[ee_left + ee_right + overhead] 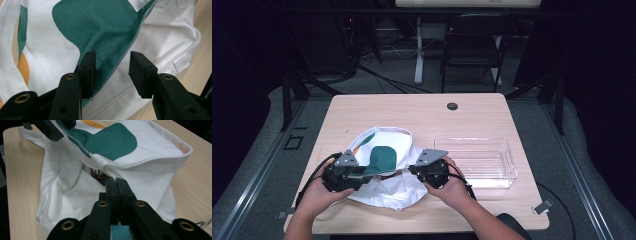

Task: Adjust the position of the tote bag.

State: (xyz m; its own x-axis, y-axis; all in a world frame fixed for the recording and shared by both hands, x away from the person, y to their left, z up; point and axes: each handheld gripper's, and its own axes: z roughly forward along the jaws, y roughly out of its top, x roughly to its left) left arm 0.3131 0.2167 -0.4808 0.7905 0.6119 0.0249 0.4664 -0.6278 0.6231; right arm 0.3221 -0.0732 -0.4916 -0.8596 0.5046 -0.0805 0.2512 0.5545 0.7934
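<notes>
A white cloth (384, 192) with a green patch and an orange patch lies crumpled on the wooden table (422, 115), near its front. My left gripper (369, 172) stands open at the cloth's left side. In the left gripper view its jaws straddle the green hemmed edge (110, 45), which rests against one pad (90, 72) while the other pad stands apart. My right gripper (410, 170) is shut on the white hem (140, 165) of the cloth's opening, lifting that rim. A dark label (98, 173) shows inside the opening.
A clear plastic bin (508, 162) sits on the table to the right of the cloth, close to my right hand. A round cable hole (452, 106) marks the far edge. A black chair (472, 45) and a desk leg stand beyond the table.
</notes>
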